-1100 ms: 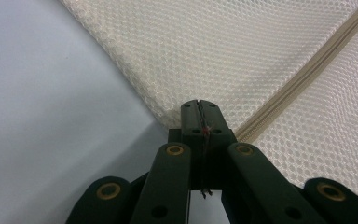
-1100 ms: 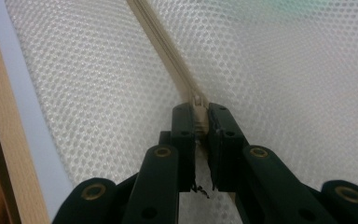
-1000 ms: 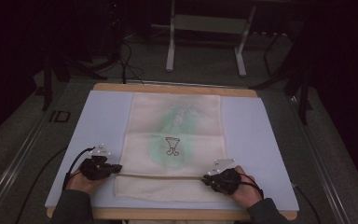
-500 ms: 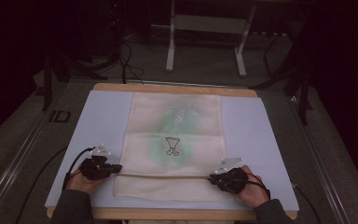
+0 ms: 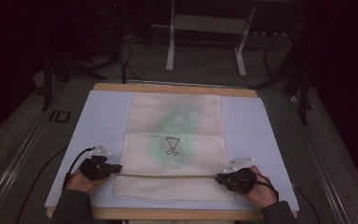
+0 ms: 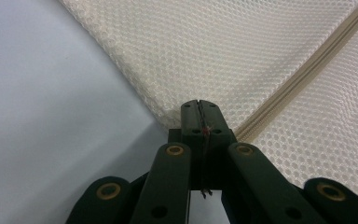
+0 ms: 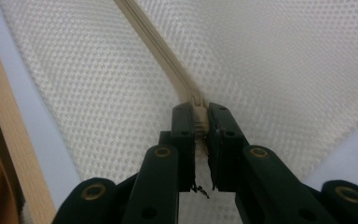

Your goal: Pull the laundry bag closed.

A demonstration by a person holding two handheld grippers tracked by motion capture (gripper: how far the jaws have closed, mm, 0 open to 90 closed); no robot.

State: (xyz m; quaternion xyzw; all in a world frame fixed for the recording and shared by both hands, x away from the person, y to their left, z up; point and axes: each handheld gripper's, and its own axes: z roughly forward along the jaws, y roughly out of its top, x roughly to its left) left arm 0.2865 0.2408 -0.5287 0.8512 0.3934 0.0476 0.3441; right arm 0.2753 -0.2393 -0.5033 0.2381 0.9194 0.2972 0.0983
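A cream mesh bag (image 5: 175,126) lies flat on the pale blue mat (image 5: 102,121), with something green bearing a dark printed figure (image 5: 171,145) showing through it. A zipper (image 5: 168,175) runs across the bag near its front edge. My left gripper (image 5: 119,168) is shut on the bag's left edge at the zipper's end; in the left gripper view its jaws (image 6: 199,105) pinch the mesh corner (image 6: 223,51) beside the zipper tape (image 6: 307,70). My right gripper (image 5: 218,177) is shut on the zipper slider (image 7: 199,116), with the zipper (image 7: 154,42) stretching away from it.
The mat covers a wooden table whose far edge (image 5: 177,87) and near edge (image 7: 9,140) show. Beyond the table stands a metal frame (image 5: 205,28) on a dark floor with loose cables (image 5: 126,60). Bare mat lies left and right of the bag.
My right gripper has slid a little to the right along the zipper line with the slider in it. The left gripper has stayed in place.
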